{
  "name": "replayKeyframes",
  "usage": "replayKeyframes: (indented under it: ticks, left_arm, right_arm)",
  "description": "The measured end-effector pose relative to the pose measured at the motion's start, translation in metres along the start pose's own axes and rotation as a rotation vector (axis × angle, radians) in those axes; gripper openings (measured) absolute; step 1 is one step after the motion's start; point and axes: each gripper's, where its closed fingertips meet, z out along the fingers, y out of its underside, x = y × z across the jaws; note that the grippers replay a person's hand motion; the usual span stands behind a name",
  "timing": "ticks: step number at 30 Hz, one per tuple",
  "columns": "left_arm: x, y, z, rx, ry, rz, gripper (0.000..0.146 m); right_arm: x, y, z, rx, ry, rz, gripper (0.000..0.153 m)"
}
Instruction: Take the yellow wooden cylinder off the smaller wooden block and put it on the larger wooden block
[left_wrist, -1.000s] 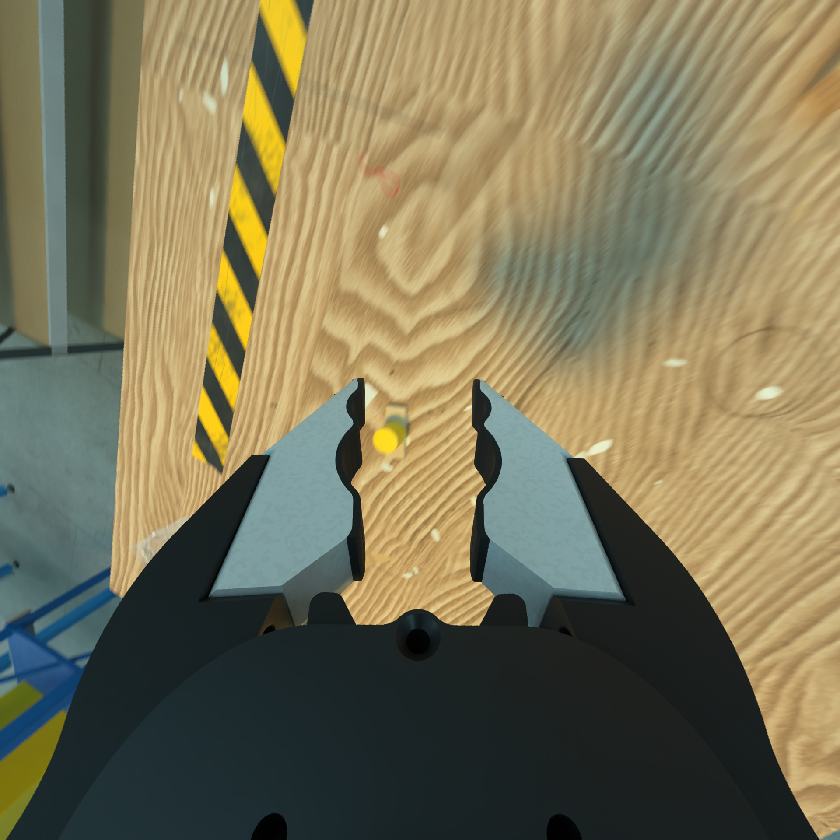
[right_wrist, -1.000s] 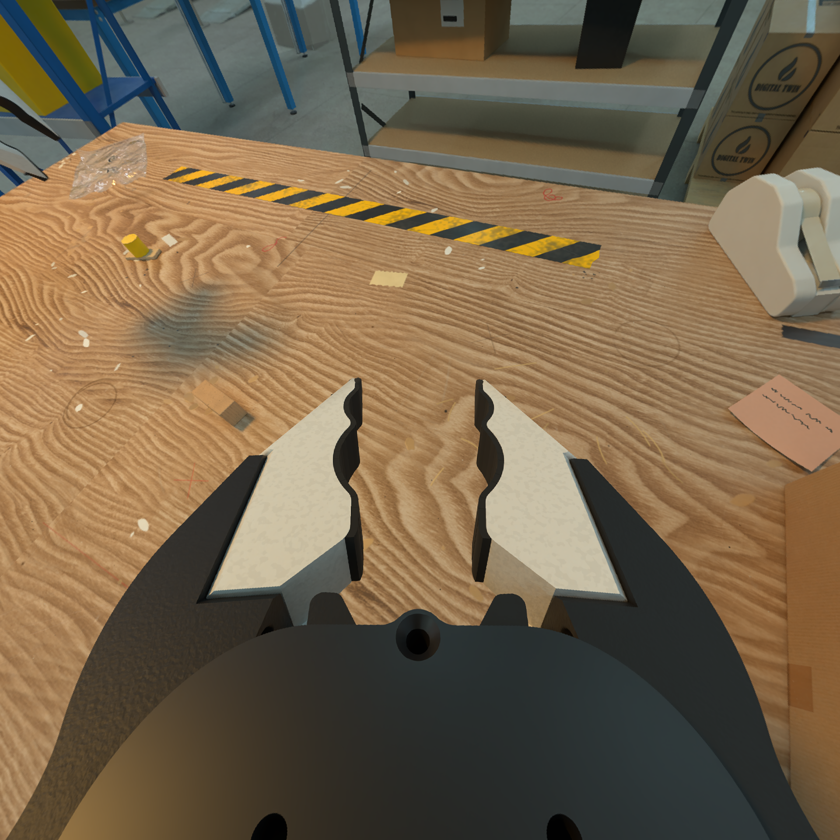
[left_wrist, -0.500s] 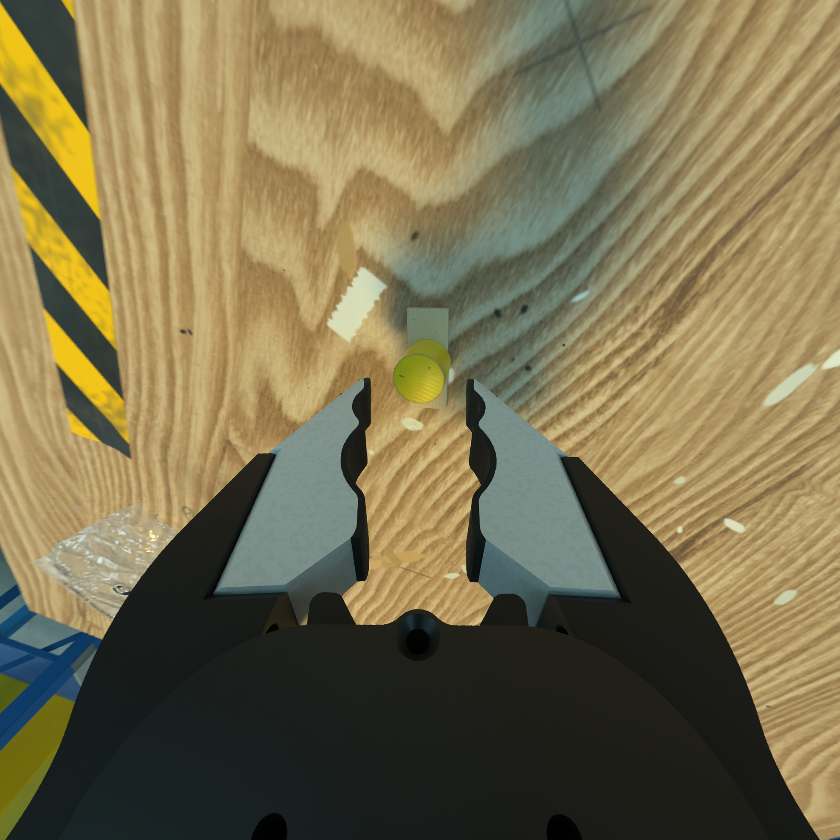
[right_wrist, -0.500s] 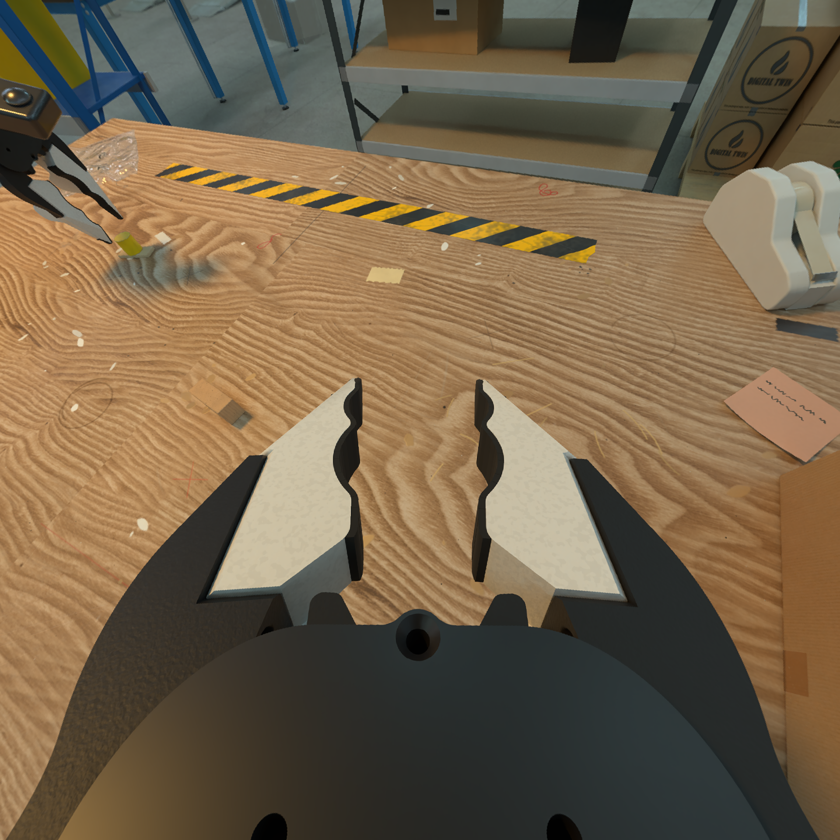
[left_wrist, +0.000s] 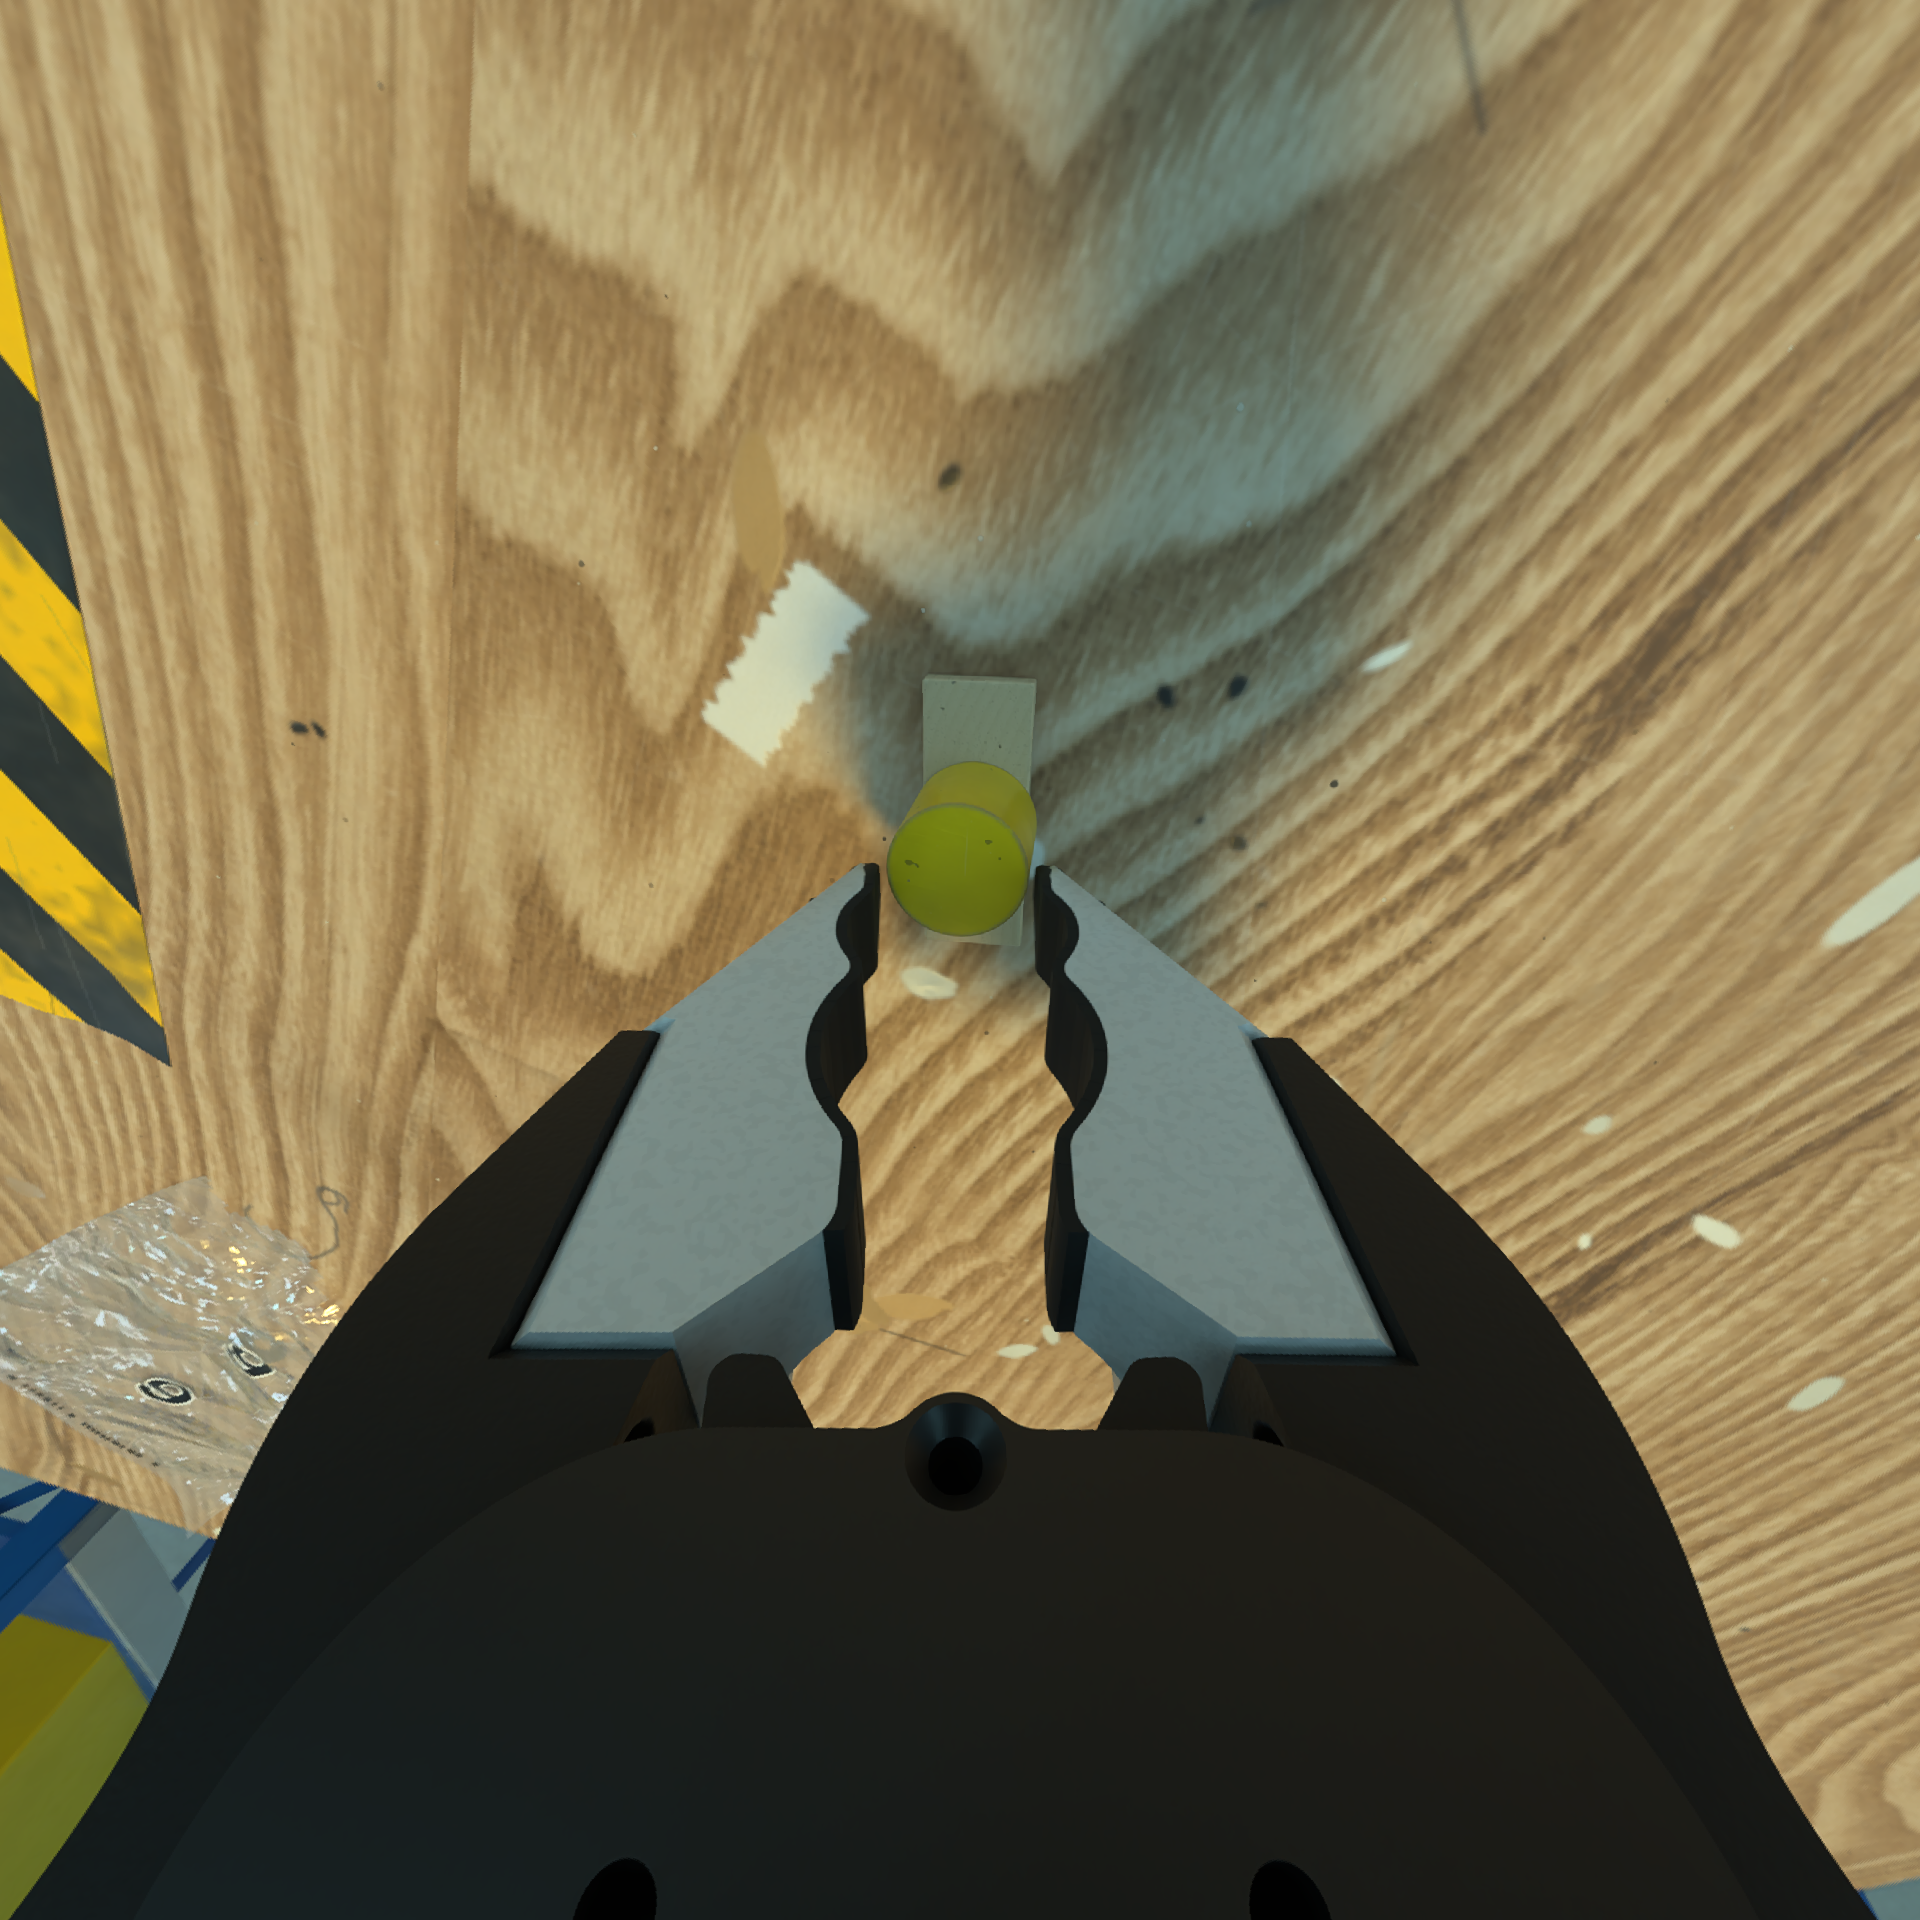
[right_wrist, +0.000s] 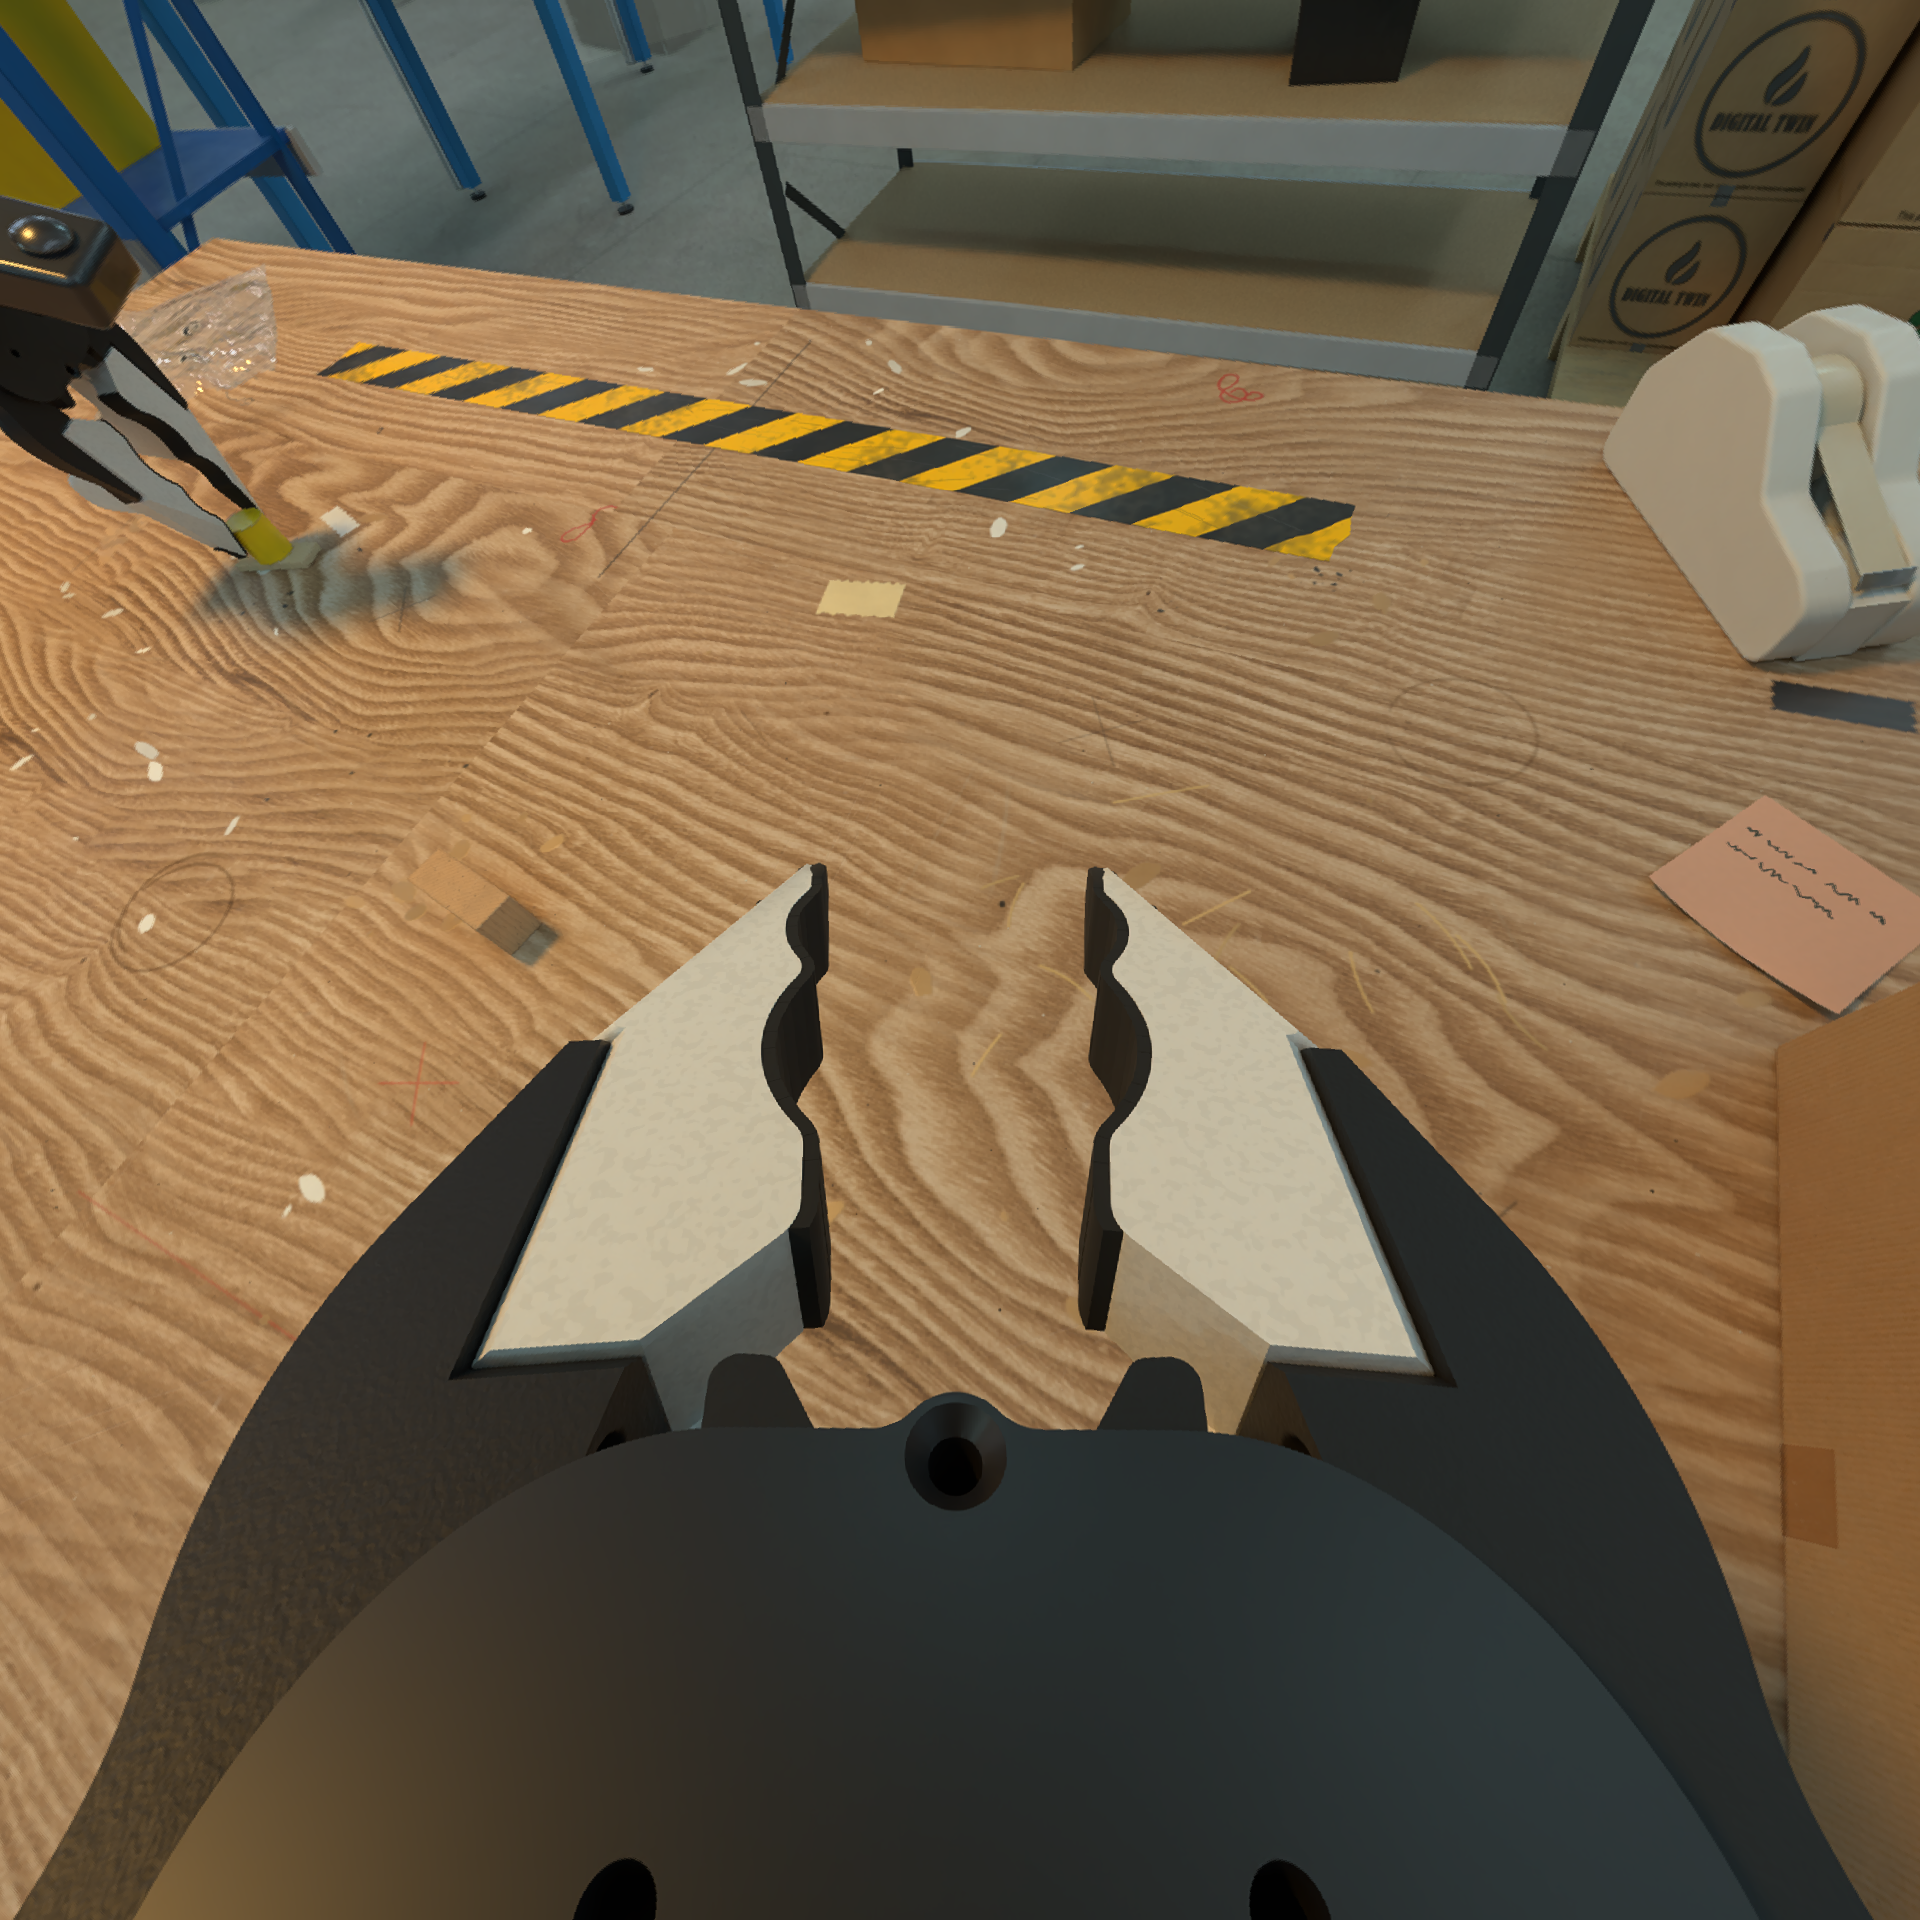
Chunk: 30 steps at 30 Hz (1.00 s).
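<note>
Two grippers in view, both with jaws spread and holding nothing. Left gripper (left_wrist: 957, 878) points steeply down at the bench (left_wrist: 1455, 935), fingertips on either side of the near end of the yellow wooden cylinder (left_wrist: 958, 857); can't tell whether the tips touch it. Cylinder stands on the smaller wooden block (left_wrist: 980, 722), a pale flat piece at the far left of the bench. Right wrist view shows the same: left gripper (right_wrist: 234, 530) tips at the cylinder (right_wrist: 262, 535), block (right_wrist: 301, 553) under it, gripper shadow on the wood just beside.

Right gripper (right_wrist: 956, 883) hangs over mid-bench, well apart from the cylinder. Larger wooden block (right_wrist: 483, 902) lies flat on the bench to its left, between the right gripper and the cylinder. Black-yellow hazard tape (right_wrist: 831, 447) runs along the far side, white tape dispenser (right_wrist: 1766, 488) at the right edge, pink note (right_wrist: 1797, 899) near it, crumpled clear plastic (left_wrist: 145, 1309) at the left corner.
</note>
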Motion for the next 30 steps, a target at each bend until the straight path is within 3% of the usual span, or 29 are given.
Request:
replayKeyframes:
  ticks: [7, 13, 17, 20, 24, 30]
  left_arm:
    - [-0.007, 0.003, -0.018, 0.014, -0.055, -0.015, 0.027]
    - [-0.027, -0.026, -0.125, 0.182, -0.271, -0.069, 0.027]
    - [0.040, -0.100, -0.179, 0.331, -0.298, 0.081, 0.026]
    - [0.119, -0.156, -0.172, 0.376, -0.194, 0.230, 0.026]
    - [0.204, -0.208, -0.131, 0.332, -0.034, 0.339, 0.027]
    - [0.248, -0.250, -0.083, 0.208, -0.009, 0.451, 0.027]
  right_arm:
    - [0.002, 0.002, -0.002, 0.009, -0.006, 0.011, 0.049]
    - [0.002, 0.000, -0.002, 0.012, -0.003, 0.009, 0.049]
    - [0.001, -0.002, -0.001, 0.008, -0.002, -0.001, 0.049]
    - [-0.002, -0.002, 0.000, 0.004, -0.005, -0.009, 0.049]
    - [-0.007, -0.003, 0.001, -0.001, -0.014, -0.022, 0.049]
    - [-0.012, -0.004, 0.003, -0.005, -0.034, -0.035, 0.049]
